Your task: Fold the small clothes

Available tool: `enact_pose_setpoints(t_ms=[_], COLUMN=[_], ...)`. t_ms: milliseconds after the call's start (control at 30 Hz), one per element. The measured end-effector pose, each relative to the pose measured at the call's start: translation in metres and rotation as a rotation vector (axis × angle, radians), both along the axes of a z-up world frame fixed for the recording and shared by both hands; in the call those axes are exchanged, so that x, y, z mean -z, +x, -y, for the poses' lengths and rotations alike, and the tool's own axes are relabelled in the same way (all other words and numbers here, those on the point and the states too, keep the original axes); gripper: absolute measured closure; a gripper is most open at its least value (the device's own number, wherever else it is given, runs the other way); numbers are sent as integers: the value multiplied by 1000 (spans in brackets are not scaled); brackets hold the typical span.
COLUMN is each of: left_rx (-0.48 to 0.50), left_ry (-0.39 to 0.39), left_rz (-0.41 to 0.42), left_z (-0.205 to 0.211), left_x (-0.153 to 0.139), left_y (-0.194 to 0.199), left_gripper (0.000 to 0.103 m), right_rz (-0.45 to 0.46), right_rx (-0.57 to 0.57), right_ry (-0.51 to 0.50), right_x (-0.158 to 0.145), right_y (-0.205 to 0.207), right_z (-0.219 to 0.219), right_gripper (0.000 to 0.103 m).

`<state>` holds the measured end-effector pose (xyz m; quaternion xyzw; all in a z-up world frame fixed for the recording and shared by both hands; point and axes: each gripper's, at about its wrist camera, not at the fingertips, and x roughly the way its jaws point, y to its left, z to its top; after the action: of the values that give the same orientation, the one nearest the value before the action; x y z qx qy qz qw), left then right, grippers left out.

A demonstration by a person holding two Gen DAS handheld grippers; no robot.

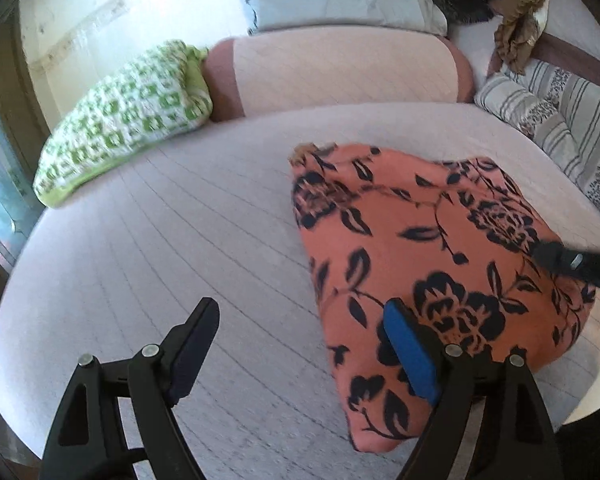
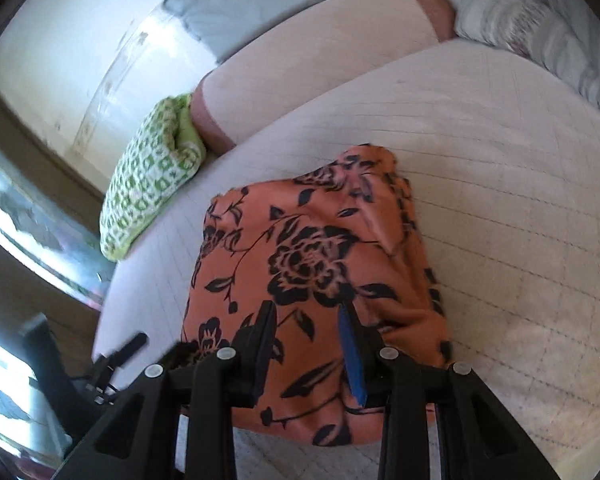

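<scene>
The left gripper (image 1: 300,316) gapes wide and empty near the folded orange floral garment (image 1: 432,264) on the quilted bed (image 1: 160,240), while the right gripper (image 2: 309,318) hovers narrowly parted above that garment.

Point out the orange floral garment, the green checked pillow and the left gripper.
orange floral garment (image 2: 312,264): right wrist view, on the large black rose print.
green checked pillow (image 1: 128,116): left wrist view, middle of its top face.
left gripper (image 1: 300,344): left wrist view, midway between its open fingertips.
</scene>
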<state>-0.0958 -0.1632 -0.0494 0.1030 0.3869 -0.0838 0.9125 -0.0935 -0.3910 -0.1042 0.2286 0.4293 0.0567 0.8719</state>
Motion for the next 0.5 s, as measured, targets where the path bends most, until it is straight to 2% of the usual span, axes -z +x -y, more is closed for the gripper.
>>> enact_pose_setpoints(t_ms=[100, 167, 200, 233, 267, 333, 433, 500], left_rx=[-1, -1, 2, 5, 4, 3, 4, 6], left_ry=[-21, -3, 3, 4, 2, 2, 12, 17], left_rz=[-11, -20, -23, -25, -24, -23, -25, -23], left_z=[-4, -3, -3, -3, -2, -2, 0, 1], left_x=[0, 4, 6, 7, 8, 8, 11, 13], left_y=[5, 7, 9, 9, 10, 10, 11, 12], left_gripper=[18, 18, 18, 18, 18, 18, 18, 18], right_rz=[-80, -77, -80, -79, -76, -70, -64, -65], right_rx=[-17, -19, -24, -37, -51, -79, -91, -92], right_ry=[-110, -137, -134, -114, -106, -158, -204, -195], right_x=[17, 19, 19, 20, 20, 19, 19, 18], right_y=[11, 14, 14, 15, 15, 16, 15, 15], right_z=[-12, -16, -16, -17, -17, -29, -37, -37], right_gripper=[67, 65, 59, 48, 45, 37, 34, 34])
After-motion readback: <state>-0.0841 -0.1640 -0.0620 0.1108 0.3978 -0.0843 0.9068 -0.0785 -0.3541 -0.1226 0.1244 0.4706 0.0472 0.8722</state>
